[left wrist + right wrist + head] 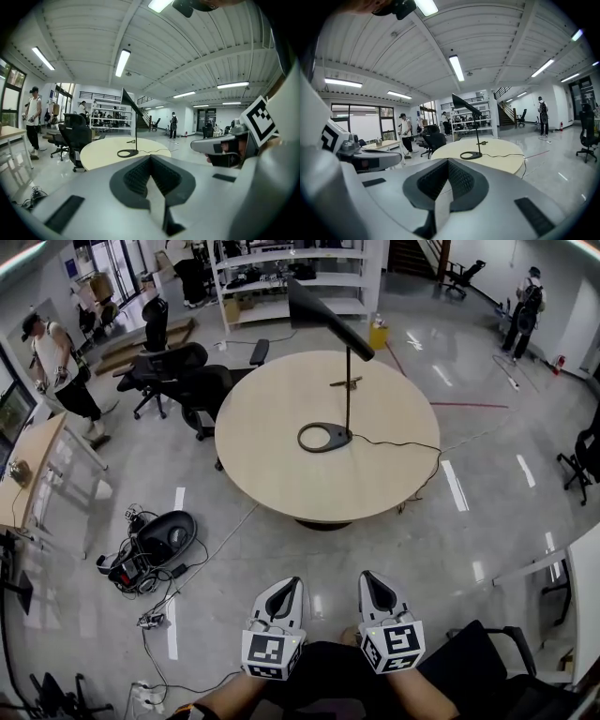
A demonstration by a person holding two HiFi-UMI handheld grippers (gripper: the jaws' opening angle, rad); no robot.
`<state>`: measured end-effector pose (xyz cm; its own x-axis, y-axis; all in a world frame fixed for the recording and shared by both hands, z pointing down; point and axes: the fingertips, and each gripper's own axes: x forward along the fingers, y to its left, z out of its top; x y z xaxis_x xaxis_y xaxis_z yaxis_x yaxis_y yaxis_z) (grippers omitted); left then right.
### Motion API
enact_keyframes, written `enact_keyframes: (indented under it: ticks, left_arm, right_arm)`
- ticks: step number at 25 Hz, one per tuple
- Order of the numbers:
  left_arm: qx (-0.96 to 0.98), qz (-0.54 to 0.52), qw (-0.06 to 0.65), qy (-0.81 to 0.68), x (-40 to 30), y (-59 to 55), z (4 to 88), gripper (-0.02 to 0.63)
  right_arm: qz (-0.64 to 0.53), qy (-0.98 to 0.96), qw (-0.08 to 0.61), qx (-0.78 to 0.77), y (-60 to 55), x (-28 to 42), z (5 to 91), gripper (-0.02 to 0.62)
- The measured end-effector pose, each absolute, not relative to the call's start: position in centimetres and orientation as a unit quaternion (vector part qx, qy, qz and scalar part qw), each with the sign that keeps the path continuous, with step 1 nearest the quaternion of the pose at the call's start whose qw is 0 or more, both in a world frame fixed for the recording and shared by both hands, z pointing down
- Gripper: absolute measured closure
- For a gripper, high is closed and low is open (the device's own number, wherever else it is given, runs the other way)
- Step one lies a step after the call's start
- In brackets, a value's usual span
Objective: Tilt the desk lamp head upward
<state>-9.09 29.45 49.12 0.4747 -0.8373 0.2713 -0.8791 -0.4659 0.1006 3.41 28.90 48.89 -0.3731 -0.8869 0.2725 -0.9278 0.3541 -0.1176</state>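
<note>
Both hand-held grippers are held low and close to the person's body, well apart from the round surface. The left hand-held gripper has its jaws closed together with nothing between them, and the right hand-held gripper is the same.

The desk lamp stands near the middle of the surface on a flat ring base, with a thin upright stem. Its cable runs to the right and drops over the edge.

The lamp head is a long, narrow piece. Its long axis is slanted. From the joint at the top of the stem it rises to the left and away from the person, so the wide free end is the highest part. I think the lit face looks down and left, but at this distance it is not sure.

This fits two stages: a head already raised, with the person standing back, or a head to be lifted more.

In my judgement, any work on the head goes best with a hold near the free end, turning slowly about the joint. The ring base looks light and the stem thin, so a quick push could tip or slide the whole lamp. Steadying the stem or base would help.
</note>
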Motion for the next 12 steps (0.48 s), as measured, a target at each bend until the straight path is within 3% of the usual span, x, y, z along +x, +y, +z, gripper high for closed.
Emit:
enact_keyframes:
  ticks: [12]
  left_arm:
    - [0.845,0.099,0.106,-0.514,-8.1,29.2,48.7,0.560]
  right_arm:
    - [0.123,-0.824,0.074,0.549,28.5,4.6,48.4,0.581]
